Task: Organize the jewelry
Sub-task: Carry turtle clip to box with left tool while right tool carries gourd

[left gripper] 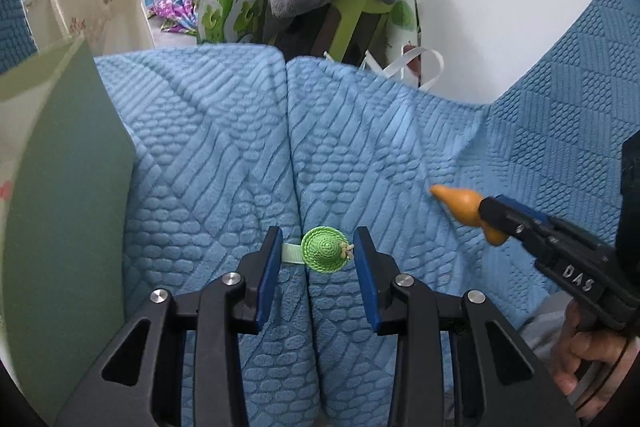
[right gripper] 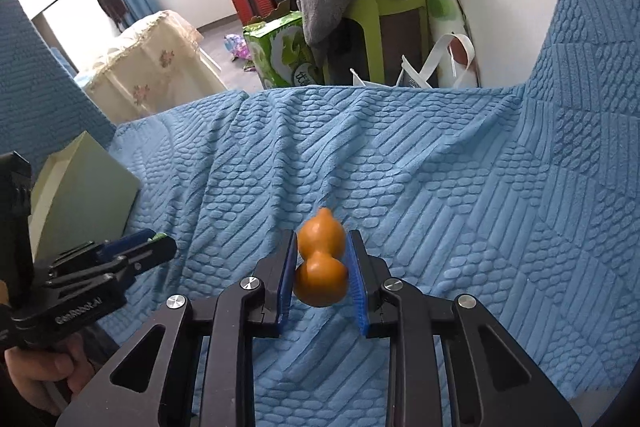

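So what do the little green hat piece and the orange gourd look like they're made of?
The green hat clip: looks like coiled cord or thread, matte, judging by the spiral ridges; it sits on a pale ribbon-covered strip, between the open fingers of the left hand-held gripper. The orange gourd: smooth and hard with a soft sheen, possibly wood, resin or a dried gourd; the right hand-held gripper grips it.
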Tool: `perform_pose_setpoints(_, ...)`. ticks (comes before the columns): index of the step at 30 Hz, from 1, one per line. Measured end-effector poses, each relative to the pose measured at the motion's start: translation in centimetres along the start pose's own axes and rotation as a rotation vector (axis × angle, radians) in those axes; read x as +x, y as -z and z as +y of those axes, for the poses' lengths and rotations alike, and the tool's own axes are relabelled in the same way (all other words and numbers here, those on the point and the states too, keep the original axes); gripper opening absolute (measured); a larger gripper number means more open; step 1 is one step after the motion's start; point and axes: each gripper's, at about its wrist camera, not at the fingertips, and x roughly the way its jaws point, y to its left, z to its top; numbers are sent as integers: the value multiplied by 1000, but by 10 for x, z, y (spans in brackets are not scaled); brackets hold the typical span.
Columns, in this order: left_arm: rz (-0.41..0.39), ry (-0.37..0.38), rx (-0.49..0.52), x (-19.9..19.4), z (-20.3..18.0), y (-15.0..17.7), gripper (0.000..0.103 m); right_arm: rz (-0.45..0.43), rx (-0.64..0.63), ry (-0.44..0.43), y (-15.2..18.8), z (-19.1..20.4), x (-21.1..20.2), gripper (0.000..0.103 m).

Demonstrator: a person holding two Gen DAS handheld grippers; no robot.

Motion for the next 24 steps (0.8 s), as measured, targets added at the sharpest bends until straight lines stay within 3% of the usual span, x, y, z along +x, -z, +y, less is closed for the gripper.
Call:
perform_pose_setpoints(4,-23,22,4,-20,0,-11,37,-30,15,7,-4,3,-16,20)
perform_pose_setpoints(6,-30,31,17,-30,0,-15,37,-38,8,19,-7,8,-23,2)
perform_pose_setpoints(10,-44,41,13,-49,7,-21,37,-54,-34,53,-8,20,-29,2)
perform_pose_setpoints(15,-53,35,-2,-62,19,-14,37,12,29,80,11,7,-9,2)
perform_pose_setpoints(17,-52,41,-15,-65,24,-10,37,64,91,66,20,-2,-2,6)
perform_pose_setpoints(19,-53,43,-24,-68,28,-5,37,101,125,48,30,-7,0,19)
perform_pose_setpoints(24,-51,51,-36,-70,34,0,37,128,76,33,39,4,-7,31)
